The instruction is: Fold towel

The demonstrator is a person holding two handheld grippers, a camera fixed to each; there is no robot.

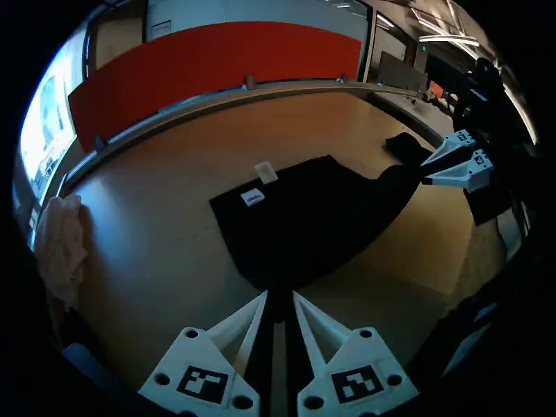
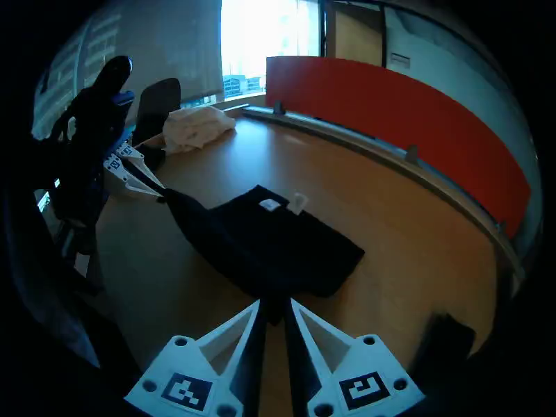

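Table: a light wooden desk top (image 1: 160, 229), smooth and glossy, with a far edge that runs in a long curve.
Divider: a red panel (image 1: 208, 62) stands along that far edge, above a grey rail (image 1: 174, 111).
Room: an office. A bright window (image 2: 271, 42) lies beyond one end of the table, and strip lights (image 1: 445, 38) run across the ceiling. A dark office chair (image 2: 156, 104) stands at the table's window end.
Black towel (image 1: 313, 215): it is in the middle of the table. Its far part lies flat on the wood, while its near edge is raised at two corners and sags between them. A white tag (image 1: 253, 197) lies on it and a second one sits at its far edge.
Cream cloth (image 1: 59, 243): a crumpled heap at the table's window end, near the chair and well apart from the towel.
Dark object (image 1: 406, 146): lies on the wood just past the towel; what it is cannot be told.
Left gripper (image 1: 278, 299): its white fingers are pressed together, pinching one raised corner of the towel.
Right gripper (image 2: 276, 304): its fingers are closed on the other raised corner, with dark cloth running out from between the tips.
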